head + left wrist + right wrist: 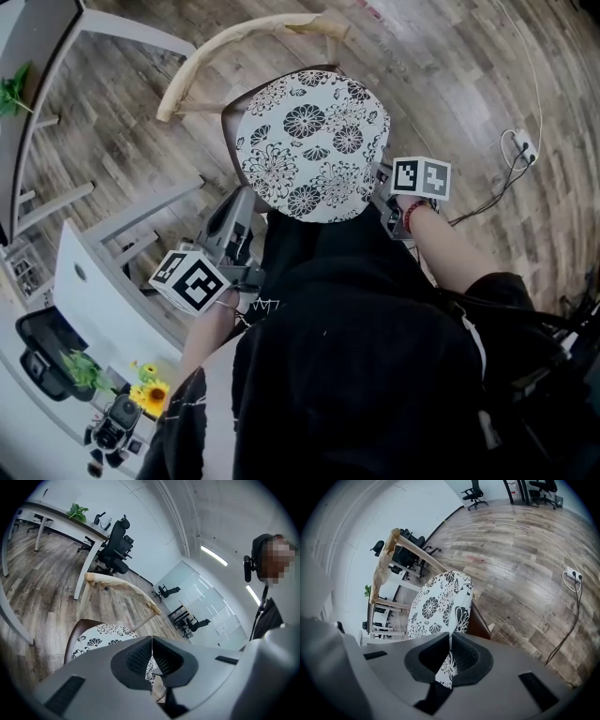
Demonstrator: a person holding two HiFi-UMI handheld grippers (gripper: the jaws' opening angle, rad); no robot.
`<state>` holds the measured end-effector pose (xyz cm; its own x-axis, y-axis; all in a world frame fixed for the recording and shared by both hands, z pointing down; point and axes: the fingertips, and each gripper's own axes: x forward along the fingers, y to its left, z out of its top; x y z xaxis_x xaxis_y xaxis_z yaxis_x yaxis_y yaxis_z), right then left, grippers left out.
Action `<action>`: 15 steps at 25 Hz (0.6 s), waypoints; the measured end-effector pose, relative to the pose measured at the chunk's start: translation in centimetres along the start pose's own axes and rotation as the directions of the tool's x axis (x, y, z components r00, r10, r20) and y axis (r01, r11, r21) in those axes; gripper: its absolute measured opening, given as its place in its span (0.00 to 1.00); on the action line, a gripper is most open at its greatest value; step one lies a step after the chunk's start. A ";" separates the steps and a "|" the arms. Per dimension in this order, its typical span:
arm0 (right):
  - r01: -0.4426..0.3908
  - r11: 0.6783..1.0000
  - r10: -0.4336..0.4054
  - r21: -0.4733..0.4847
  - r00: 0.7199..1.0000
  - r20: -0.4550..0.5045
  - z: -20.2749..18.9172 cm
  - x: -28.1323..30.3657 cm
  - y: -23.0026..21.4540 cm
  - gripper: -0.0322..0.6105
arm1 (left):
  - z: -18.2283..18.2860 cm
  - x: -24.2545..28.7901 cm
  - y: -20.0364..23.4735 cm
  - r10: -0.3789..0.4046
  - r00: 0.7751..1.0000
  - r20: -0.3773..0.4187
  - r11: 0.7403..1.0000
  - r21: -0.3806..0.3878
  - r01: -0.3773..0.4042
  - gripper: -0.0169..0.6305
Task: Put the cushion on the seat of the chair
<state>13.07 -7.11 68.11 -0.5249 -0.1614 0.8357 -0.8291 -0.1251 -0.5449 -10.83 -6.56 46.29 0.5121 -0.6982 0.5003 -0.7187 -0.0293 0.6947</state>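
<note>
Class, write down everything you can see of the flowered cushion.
The cushion is round, white, soft-looking fabric printed with black flowers. It lies over the chair's dark brown seat, in front of the curved pale wooden backrest. Its near edge is pinched at two spots: the left hand-held gripper and the right hand-held gripper are each shut on it.

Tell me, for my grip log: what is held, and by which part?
The cushion, by its edge: left gripper on its left side, right gripper on its right side.
</note>
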 end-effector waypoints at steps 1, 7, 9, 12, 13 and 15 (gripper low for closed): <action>0.005 1.000 -0.005 0.000 1.000 -0.001 0.0 0.1 -0.2 0.09 | 0.0 -0.1 0.0 0.002 1.000 -0.001 1.000 0.001 -0.002 0.05; 0.028 1.000 -0.028 -0.004 1.000 -0.013 -0.2 0.5 -0.9 0.09 | -0.6 -0.2 0.5 0.010 1.000 -0.014 1.000 -0.005 -0.011 0.05; 0.031 0.999 -0.031 -0.006 0.999 -0.016 -0.2 0.5 -1.1 0.09 | -0.8 -0.1 0.6 0.009 1.000 -0.014 1.000 -0.010 -0.010 0.05; 0.039 0.999 -0.039 -0.004 0.999 -0.022 -0.3 0.6 -1.4 0.09 | -0.9 0.1 0.6 0.006 1.000 -0.018 1.000 -0.016 -0.007 0.05; 0.042 0.999 -0.042 -0.003 0.999 -0.024 -0.3 0.7 -1.5 0.09 | -1.0 0.1 0.6 0.007 1.000 -0.020 1.000 -0.016 -0.007 0.05; 0.047 0.999 -0.047 -0.005 0.998 -0.030 -0.5 0.9 -1.7 0.09 | -1.1 0.1 0.7 0.011 1.000 -0.021 1.000 -0.019 -0.011 0.05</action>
<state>13.90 -6.60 69.76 -0.4907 -0.1257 0.8622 -0.8538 -0.1280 -0.5046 -10.82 -5.87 47.38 0.5141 -0.6831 0.5187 -0.7151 -0.0076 0.6989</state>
